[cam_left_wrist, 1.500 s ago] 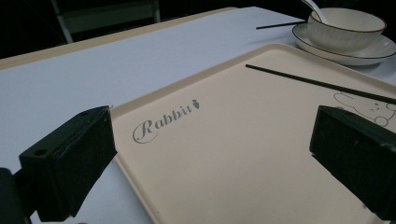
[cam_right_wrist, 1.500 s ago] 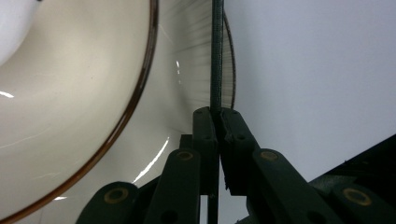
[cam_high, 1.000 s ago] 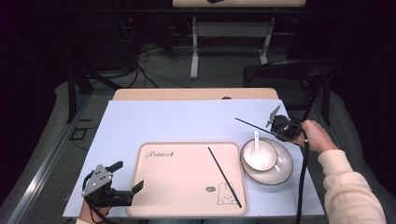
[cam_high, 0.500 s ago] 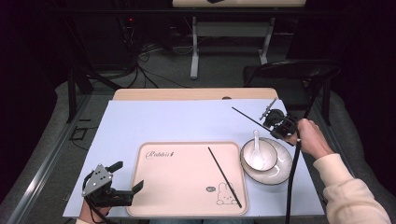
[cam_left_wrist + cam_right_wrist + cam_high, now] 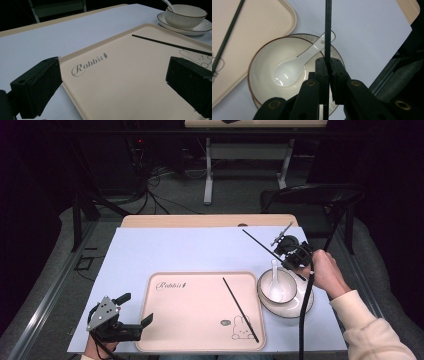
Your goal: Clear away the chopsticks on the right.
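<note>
At the left, the left gripper [image 5: 131, 316] was held low at the near left corner of the cream rabbit-print tray [image 5: 190, 320], its jaws spread wide with nothing between them; in the left gripper view [image 5: 112, 85] they were seen framing the tray's printed corner, apparently parked in readiness. On the tray one black chopstick [image 5: 240, 309] was laid diagonally toward the rabbit drawing, seemingly already set down. Just to the right of the tray, a white bowl [image 5: 287, 296] was stood on a saucer [image 5: 306, 307], with a white ceramic spoon [image 5: 275, 275] rested inside, its handle leaned over the far rim. Farther right, the right gripper [image 5: 286, 251] was held above the bowl's far edge, its jaws clamped shut on the second chopstick [image 5: 257, 241], gripped near one end so that the long part was pointed back and left over the blue tablecloth [image 5: 190, 250]. It was probably meant to be laid beside its mate.
</note>
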{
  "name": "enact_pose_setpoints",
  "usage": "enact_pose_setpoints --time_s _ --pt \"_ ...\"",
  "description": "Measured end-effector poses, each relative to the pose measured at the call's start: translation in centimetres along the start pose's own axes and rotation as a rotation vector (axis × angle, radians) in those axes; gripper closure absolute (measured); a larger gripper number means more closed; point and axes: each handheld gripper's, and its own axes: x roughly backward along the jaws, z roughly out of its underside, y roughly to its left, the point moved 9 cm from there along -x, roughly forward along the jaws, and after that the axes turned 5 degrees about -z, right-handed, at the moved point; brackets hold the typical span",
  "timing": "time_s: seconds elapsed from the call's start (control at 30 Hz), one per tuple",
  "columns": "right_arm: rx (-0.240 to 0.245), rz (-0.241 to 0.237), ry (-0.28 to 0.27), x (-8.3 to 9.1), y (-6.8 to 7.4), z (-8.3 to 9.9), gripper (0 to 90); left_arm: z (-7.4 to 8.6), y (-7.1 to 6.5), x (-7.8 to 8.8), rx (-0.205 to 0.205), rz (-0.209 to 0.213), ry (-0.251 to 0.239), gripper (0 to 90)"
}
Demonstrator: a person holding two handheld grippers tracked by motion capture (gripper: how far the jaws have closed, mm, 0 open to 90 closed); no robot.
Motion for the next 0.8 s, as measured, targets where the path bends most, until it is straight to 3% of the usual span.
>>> enact_pose_setpoints --time_s 0.23,0.4,0.43,0.47,0.5,0.57,0.8 --pt "-0.033 -0.045 -0.035 0.4 2.6 -1.1 85.4 0.0 0.0 -0.1 0.001 0.0 -0.002 0.1" --pt "-0.027 -0.075 -0.037 0.2 3.8 -1.4 85.4 0.0 -0.1 -0.1 0.002 0.0 0.001 0.1" --pt "-0.048 -0.104 -0.057 0.0 4.5 -1.7 85.3 0.0 -0.1 -0.1 -0.002 -0.003 0.002 0.1" --pt "-0.048 -0.104 -0.057 0.0 4.5 -1.7 85.3 0.0 -0.1 -0.1 -0.002 -0.003 0.002 0.1" --pt "-0.063 -0.141 -0.061 -0.2 5.5 -1.9 85.3 0.0 -0.1 -0.1 -0.003 -0.001 0.001 0.1" --pt "-0.067 -0.159 -0.071 -0.2 6.3 -2.1 85.3 0.0 -0.1 -0.1 -0.004 -0.004 0.002 0.1" --pt "-0.069 -0.18 -0.064 -1.5 8.5 -2.2 85.3 0.0 -0.1 -0.1 -0.012 0.003 0.004 0.1"
